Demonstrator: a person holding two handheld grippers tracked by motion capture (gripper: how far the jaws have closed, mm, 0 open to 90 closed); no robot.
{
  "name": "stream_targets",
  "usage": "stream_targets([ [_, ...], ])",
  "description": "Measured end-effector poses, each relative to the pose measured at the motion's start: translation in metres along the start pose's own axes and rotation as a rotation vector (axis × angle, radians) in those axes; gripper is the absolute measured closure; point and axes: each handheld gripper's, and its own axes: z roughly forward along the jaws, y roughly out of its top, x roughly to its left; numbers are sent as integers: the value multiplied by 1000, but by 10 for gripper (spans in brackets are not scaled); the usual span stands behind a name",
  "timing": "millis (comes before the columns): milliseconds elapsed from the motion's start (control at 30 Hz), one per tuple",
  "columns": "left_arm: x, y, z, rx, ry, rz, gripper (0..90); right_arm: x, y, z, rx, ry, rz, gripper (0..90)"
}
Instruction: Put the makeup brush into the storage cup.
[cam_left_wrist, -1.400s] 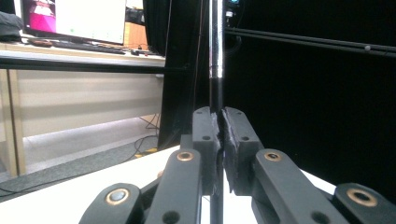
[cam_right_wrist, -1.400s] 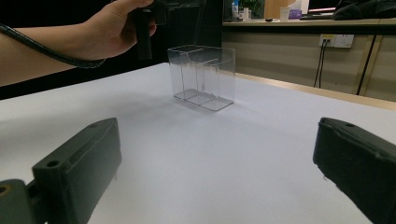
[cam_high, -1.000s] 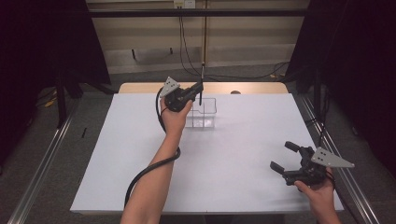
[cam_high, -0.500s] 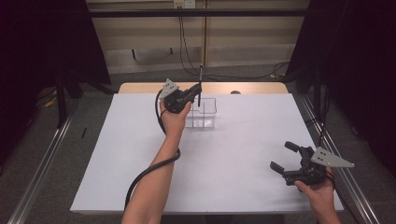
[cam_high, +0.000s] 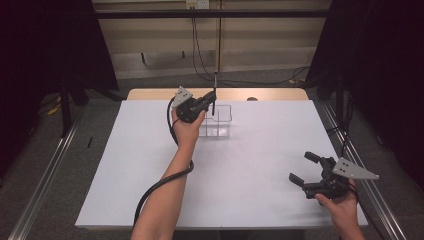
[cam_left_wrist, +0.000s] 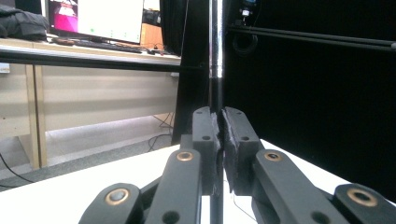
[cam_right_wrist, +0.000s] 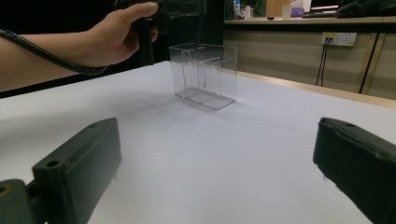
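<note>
A: What is the biggest thing here?

B: The desk (cam_high: 250, 165), covered in a white sheet, with a strip of bare wood along its far edge. Both claws work over it.

A: And on it?

B: A clear plastic box (cam_high: 216, 121), open at the top and split by inner walls into compartments. It stands toward the far side, directly below and just beside the left claw (cam_high: 212, 101). In the right gripper view the box (cam_right_wrist: 204, 75) sits well ahead of the right claw (cam_right_wrist: 219, 172), between its two jaws as the camera looks, with nothing visible inside it.

A: How does the left claw stand?

B: Pressed together on a thin rod (cam_high: 214, 92), dark in its lower part and shiny metal higher up. In the left gripper view the two jaws meet around the rod (cam_left_wrist: 215, 51), which runs straight up between them and on above their tips. From the high view the rod stands upright, its lower end over the near-left part of the box. Whether it touches the box I cannot tell.

A: And the right claw?

B: Spread wide, gripping nothing. It (cam_high: 305, 167) hovers near the right front corner of the desk, well apart from the box, held by the person's right hand (cam_high: 337, 202).

A: Anything trailing off the left one?

B: A black cable (cam_high: 160, 185) loops from it down along the person's left forearm.
</note>
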Motion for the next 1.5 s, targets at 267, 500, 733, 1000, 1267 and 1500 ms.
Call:
stream_targets([
  [267, -1, -1, 0, 2, 0, 3, 841, 0, 0, 0, -2, 1, 0, 9],
  [500, -2, -3, 0, 13, 2, 16, 841, 0, 0, 0, -1, 2, 2, 9],
  [733, 0, -7, 0, 10, 9, 11, 841, 0, 0, 0, -2, 0, 0, 9],
  [1000, 1, -10, 0, 13, 11, 9, 841, 0, 0, 0, -2, 1, 0, 9],
  [1267, 1, -12, -1, 14, 13, 5, 841, 0, 0, 0, -2, 1, 0, 9],
  [1500, 2, -15, -1, 14, 21, 3, 841, 0, 0, 0, -2, 0, 1, 9],
])
